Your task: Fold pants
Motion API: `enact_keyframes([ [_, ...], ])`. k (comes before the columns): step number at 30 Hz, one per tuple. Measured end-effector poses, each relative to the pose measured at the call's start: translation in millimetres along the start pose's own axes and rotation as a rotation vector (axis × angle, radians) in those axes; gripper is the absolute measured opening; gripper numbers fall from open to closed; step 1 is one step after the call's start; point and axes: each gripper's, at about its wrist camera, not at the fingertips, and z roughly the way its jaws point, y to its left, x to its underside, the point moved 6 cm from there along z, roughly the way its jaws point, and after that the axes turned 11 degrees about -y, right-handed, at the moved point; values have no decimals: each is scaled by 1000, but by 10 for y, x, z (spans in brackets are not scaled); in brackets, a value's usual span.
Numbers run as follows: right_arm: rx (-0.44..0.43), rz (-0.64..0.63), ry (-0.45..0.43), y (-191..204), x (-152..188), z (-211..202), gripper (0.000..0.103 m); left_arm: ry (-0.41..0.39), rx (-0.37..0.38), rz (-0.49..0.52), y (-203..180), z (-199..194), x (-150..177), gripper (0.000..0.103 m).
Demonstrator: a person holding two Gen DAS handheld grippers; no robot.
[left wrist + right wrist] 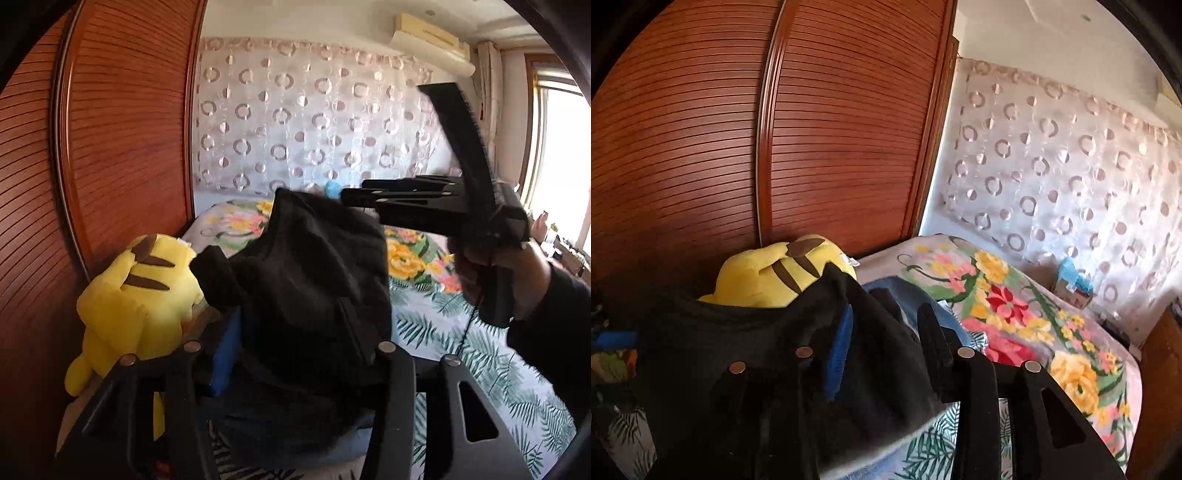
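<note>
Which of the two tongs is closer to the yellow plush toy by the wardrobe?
Left, I'd judge. The left tongs, with the black pants bunched between them, sit just beside the yellow plush toy. The right tongs reach in from the far side of the pants, farther from the toy.

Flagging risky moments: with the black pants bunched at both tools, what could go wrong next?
The black pants hang bunched across the left tool, whose jaws stand apart, so they may slump onto the bed in a heap. The yellow plush toy sits close behind; cloth could snag or cover it.
</note>
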Motion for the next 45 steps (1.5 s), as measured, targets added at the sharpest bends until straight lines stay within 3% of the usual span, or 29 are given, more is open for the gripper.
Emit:
enact_keyframes([
  [4,35,24,50,-113,186,68,38,33,11,-13,27,34,99,77],
  [8,146,83,94,-371,295,147,38,96,4,3,23,120,239,78],
  [13,177,141,88,-468,265,138,38,110,1,-4,35,123,299,78],
  [19,174,152,62,-293,237,-58,38,108,22,13,-33,56,294,78],
  [24,161,173,31,-139,360,-421,38,99,60,56,-186,-56,266,78],
  [26,161,175,24,-74,407,-579,38,89,66,68,-251,-128,252,84],
  [35,208,244,-15,135,665,-1498,38,50,137,105,-619,-443,217,91],
  [45,338,313,-25,417,987,-2503,62,23,228,132,-1108,-788,235,91],
])
